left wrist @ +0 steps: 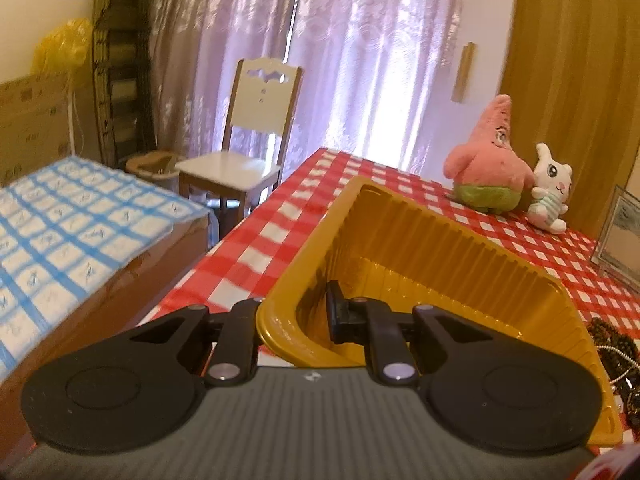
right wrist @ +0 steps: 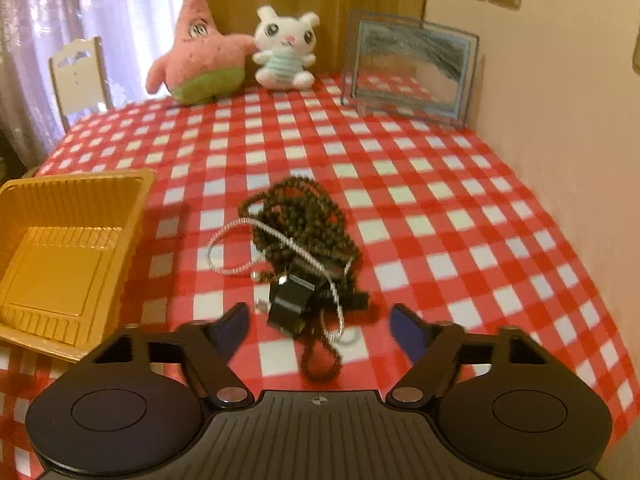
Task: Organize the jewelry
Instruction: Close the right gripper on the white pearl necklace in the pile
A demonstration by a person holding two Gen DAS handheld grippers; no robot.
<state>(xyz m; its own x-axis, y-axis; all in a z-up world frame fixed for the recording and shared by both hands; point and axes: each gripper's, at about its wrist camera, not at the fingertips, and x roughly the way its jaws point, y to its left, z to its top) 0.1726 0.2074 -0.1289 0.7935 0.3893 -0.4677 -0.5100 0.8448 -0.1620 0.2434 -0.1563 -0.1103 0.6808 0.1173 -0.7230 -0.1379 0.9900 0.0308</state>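
A gold plastic tray sits on the red-checked tablecloth; it also shows in the right wrist view. My left gripper is shut on the tray's near wall, one finger inside, one outside. A pile of jewelry lies in the middle of the table: dark bead strands, a silver chain and a black faceted piece. The pile's edge shows in the left wrist view. My right gripper is open and empty, just in front of the pile.
A pink star plush, a white bunny plush and a picture frame stand at the table's back. A wall is on the right. A chair and a blue-checked covered box stand left of the table.
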